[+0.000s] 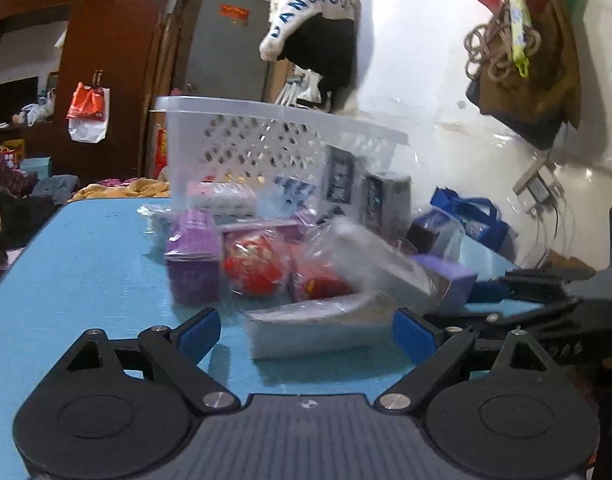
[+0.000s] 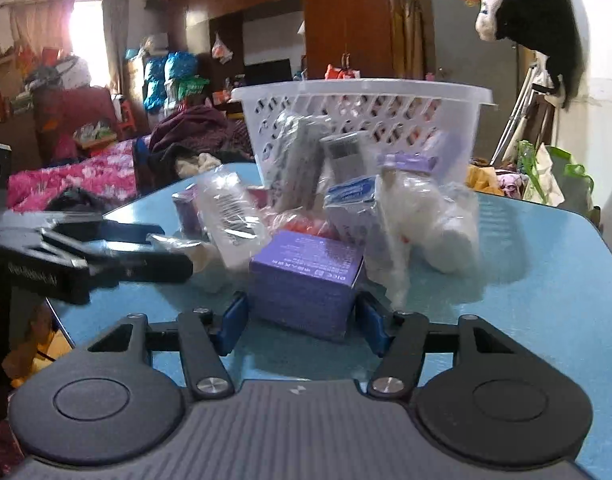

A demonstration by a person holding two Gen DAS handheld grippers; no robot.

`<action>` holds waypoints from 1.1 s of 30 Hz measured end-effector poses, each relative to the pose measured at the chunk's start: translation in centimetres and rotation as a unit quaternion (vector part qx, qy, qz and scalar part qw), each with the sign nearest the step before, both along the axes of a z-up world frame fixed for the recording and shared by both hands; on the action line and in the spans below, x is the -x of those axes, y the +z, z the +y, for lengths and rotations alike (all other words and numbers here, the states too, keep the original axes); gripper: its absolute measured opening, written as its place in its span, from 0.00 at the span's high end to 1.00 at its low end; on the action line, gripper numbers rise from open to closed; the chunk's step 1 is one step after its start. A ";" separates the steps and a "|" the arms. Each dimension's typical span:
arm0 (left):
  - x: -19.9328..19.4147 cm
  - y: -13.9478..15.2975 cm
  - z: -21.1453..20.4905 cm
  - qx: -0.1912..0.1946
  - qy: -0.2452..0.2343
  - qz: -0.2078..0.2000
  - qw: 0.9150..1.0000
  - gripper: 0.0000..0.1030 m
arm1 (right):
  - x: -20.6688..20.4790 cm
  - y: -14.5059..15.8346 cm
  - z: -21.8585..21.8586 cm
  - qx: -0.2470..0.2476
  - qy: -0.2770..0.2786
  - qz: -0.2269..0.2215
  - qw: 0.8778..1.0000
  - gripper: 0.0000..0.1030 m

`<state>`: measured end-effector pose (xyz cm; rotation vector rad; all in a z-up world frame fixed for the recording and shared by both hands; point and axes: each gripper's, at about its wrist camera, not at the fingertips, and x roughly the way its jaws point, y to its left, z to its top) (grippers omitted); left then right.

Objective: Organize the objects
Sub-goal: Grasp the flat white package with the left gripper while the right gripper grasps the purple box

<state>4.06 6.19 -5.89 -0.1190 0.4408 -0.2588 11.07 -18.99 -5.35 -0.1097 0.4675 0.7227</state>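
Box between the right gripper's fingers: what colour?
Purple box, clearest in the right wrist view.

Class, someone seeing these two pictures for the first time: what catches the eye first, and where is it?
A white latticed basket stands at the far side of the blue table, with a heap of wrapped packets piled before it. Nearest, a purple box sits between the open fingers of the right gripper.

Left gripper (image 1: 306, 334) spread wide, low over blue table (image 1: 86, 272), flanking a grey wrapped box (image 1: 318, 330). Behind: purple box (image 1: 194, 264), red packets (image 1: 252, 266), white basket (image 1: 266, 136).
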 end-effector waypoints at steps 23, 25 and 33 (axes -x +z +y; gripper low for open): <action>1.8 0.9 -1.3 -0.042 0.039 -0.061 0.997 0.19 | 0.7 1.9 -2.0 -0.030 -0.018 -0.042 0.999 0.39; 2.2 1.3 -0.8 -0.036 0.043 -0.073 0.996 0.19 | 0.6 2.0 -2.2 -0.032 -0.020 -0.044 0.998 0.39; 2.8 2.2 0.8 -0.015 0.061 -0.097 0.993 0.19 | 0.8 2.9 -3.0 -0.049 -0.033 -0.059 0.997 0.40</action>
